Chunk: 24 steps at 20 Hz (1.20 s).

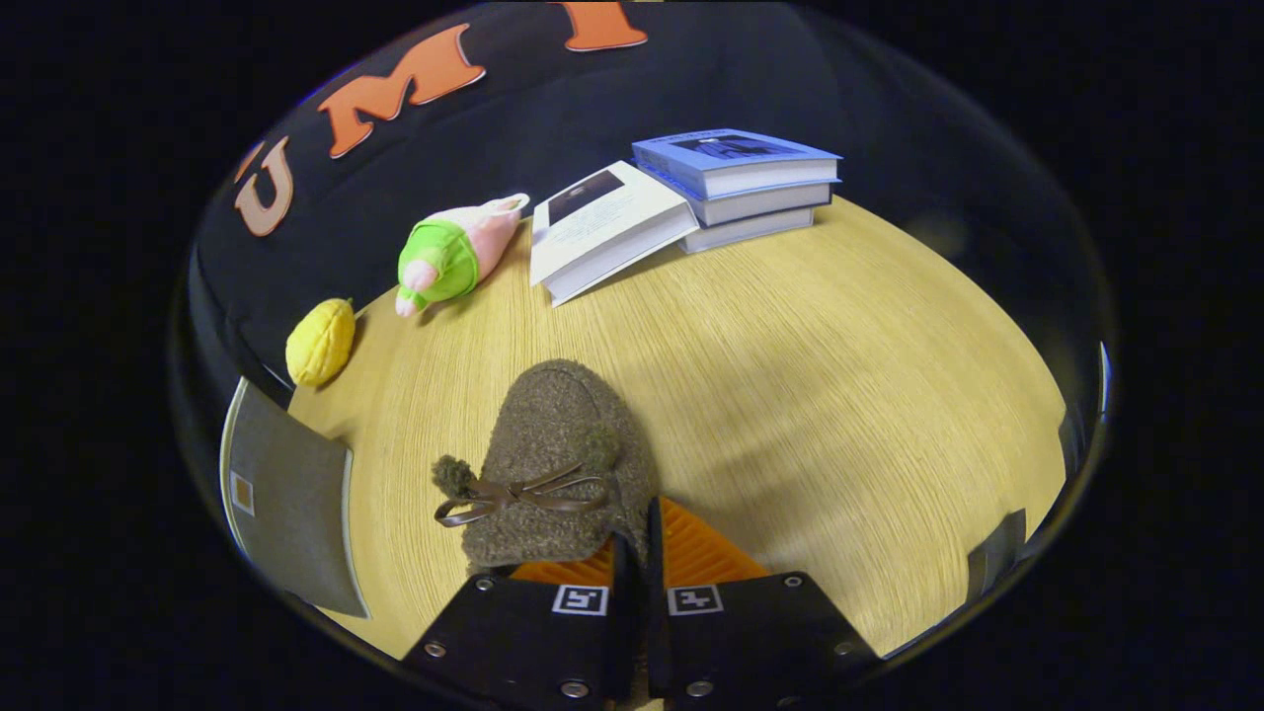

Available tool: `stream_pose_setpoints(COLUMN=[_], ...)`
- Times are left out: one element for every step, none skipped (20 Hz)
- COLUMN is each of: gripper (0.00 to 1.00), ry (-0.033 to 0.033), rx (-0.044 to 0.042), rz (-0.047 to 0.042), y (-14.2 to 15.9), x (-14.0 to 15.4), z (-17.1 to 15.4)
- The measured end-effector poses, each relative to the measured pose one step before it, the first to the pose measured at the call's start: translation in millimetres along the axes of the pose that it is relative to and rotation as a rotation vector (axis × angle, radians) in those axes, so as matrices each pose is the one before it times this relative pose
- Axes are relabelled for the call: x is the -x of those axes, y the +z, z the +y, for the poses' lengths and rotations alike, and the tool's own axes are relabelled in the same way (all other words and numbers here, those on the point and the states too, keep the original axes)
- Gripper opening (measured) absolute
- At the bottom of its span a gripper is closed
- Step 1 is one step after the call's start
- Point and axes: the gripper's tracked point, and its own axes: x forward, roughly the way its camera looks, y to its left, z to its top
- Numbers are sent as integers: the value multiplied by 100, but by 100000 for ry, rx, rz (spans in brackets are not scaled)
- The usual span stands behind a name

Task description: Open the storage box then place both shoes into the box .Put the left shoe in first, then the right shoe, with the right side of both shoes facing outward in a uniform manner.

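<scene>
Gripper view has a fuzzy slipper (558, 454) lying on the worktop (839, 395) just ahead of the tongs (632, 553); it looks light, soft and squashy, not fragile, so its rim at the near end seems the firmest hold; the tongs are nearly closed, apparently clenched on that rim.

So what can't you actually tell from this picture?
- Slipper, gripper view: its heel end is hidden behind the gripper, whose jaws stand nearly closed on the rim; left or right shoe cannot be told.
- Grey panel beside the slipper: cut off by the view's edge, so whether it is the storage box is unclear.
- Books beyond: the cover print is too small to tell.
</scene>
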Motion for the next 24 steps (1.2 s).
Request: stream_pose_setpoints(gripper=[5, 5, 5, 4, 5, 5, 5, 4, 4, 5, 4, 4, 4, 5, 5, 5, 5, 4, 4, 4, 4, 4, 4, 4], ry=[1039, 1390, 1326, 477, 538, 782, 1415, 2130, 2527, 2827, 2091, 1404, 1016, 930, 1329, 1895, 1954, 2130, 1811, 1712, 1839, 2452, 3134, 3121], rx=[-2233, -1794, 146, 892, 1851, 1374, 1188, 1023, 824, 504, 585, 865, 1384, 1179, 1017, 622, 486, 1036, 1360, 1365, 1041, 517, -784, 107], rz=[583, 347, -748, -744, -814, 47, 65, 106, 116, 299, 226, 194, -389, -584, -690, -253, -186, 466, 182, -76, -236, 398, 1317, 1372], y=[101, 111, 274, 180, 115, 26, 16, 11, 62, 45, 115, 101, 293, 308, 225, 118, 198, 59, 152, 234, 251, 66, -223, -107], x=[259, 332, 284, 510, 612, 646, 784, 647, 690, 511, 364, 354, 351, 260, 392, 408, 205, 166, 81, 33, 19, -101, 7, -202], z=[352, 464, 624, 584, 805, 960, 1194, 1404, 1510, 1547, 1365, 1348, 1172, 1253, 1361, 1569, 1535, 1560, 1465, 1625, 1492, 1589, 1834, 1697])
